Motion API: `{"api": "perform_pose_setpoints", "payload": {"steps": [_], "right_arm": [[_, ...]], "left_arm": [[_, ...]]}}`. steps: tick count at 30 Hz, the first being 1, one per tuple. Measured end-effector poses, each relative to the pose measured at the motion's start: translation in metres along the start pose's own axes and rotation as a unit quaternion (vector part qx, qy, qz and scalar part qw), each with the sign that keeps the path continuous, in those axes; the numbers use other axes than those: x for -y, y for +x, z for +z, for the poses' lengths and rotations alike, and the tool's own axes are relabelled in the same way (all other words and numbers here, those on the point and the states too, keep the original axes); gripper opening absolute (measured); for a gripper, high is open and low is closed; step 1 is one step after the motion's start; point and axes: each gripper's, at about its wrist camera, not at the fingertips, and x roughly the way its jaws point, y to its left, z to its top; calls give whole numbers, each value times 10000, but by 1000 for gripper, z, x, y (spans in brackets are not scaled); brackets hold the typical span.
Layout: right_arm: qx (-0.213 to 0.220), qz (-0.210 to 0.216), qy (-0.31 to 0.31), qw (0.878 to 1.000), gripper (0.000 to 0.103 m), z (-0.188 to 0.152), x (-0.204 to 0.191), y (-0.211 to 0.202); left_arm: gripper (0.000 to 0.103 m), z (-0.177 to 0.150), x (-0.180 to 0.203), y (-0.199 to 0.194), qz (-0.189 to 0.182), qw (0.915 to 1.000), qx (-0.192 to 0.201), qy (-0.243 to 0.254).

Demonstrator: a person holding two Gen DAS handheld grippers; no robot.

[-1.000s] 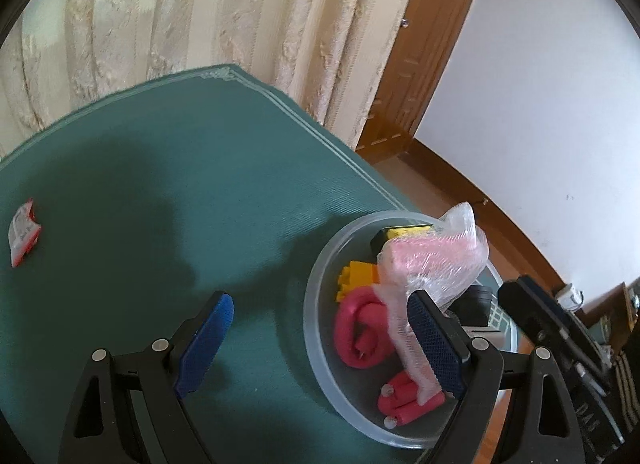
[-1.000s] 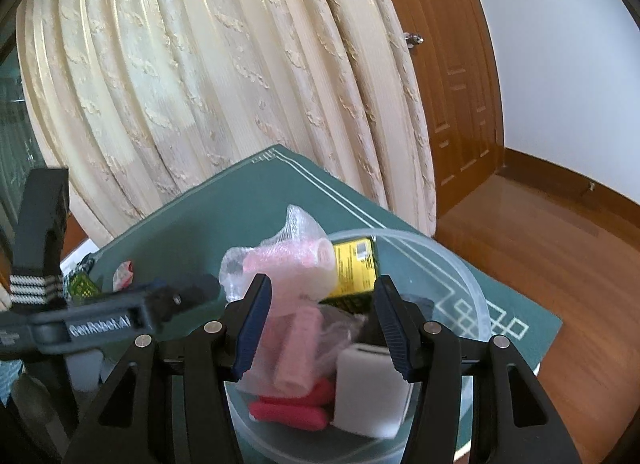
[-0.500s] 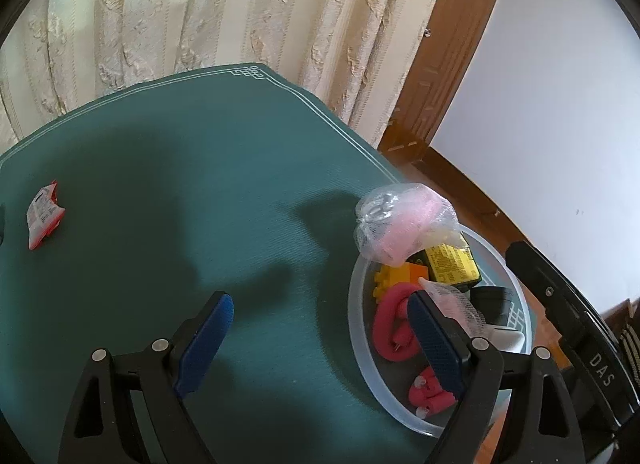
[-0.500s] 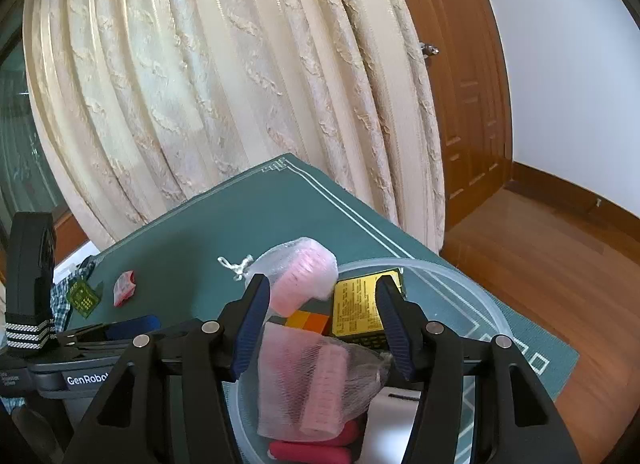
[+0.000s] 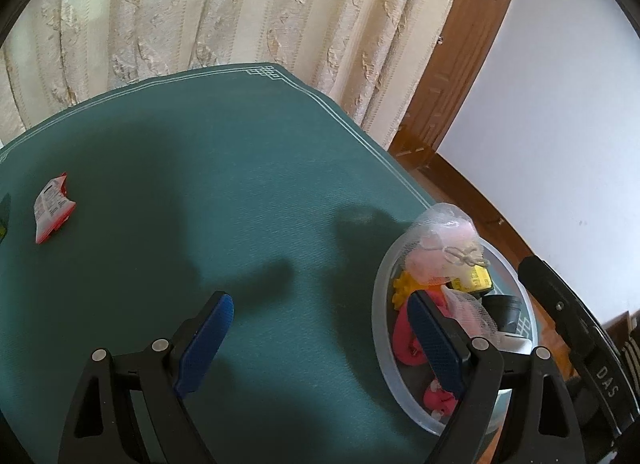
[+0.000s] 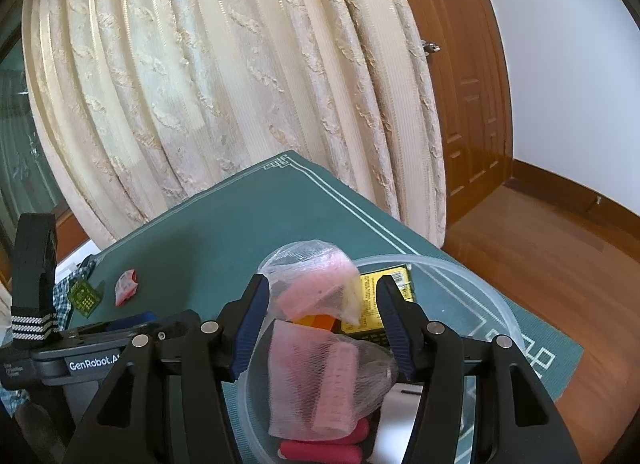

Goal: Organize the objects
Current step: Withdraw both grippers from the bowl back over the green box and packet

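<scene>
**Netted pink rollers heaped in a clear bowl at the worktop's edge**

A clear plastic bowl (image 6: 472, 276) sits near the corner of the green worktop (image 5: 224, 168), filled with small items. On top lies a white mesh bag of pale pink hair rollers (image 6: 320, 380); a second netted bundle of pink rollers (image 6: 316, 280) leans over the bowl's far rim, its drawstring knotted. Beneath them show a yellow labelled packet (image 6: 378, 304), an orange block (image 6: 316, 320) and deep pink foam curlers (image 6: 320, 452).

The right tongs (image 6: 324, 328) hang just above the bowl with blue pads apart, gripping nothing. The left tongs (image 5: 320, 348) are spread wide over the cloth beside the bowl, also holding nothing.

Well apart on the cloth lies a red-and-white sachet (image 5: 52, 208), with a small green packet (image 6: 84, 298) near it.
</scene>
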Motion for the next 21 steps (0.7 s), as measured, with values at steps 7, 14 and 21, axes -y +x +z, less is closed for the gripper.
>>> {"api": "perform_pose_setpoints", "payload": {"steps": [7, 14, 21], "right_arm": [[180, 97, -195, 9996, 58, 0, -22, -9], [267, 397, -520, 9975, 60, 0, -59, -11], [79, 801, -743, 9940, 61, -10, -100, -2]], "left_arm": [[92, -1, -21, -9, 150, 9996, 70, -224], [92, 2, -55, -23, 428, 9976, 224, -501], [94, -1, -100, -42, 857, 9923, 416, -789]]}}
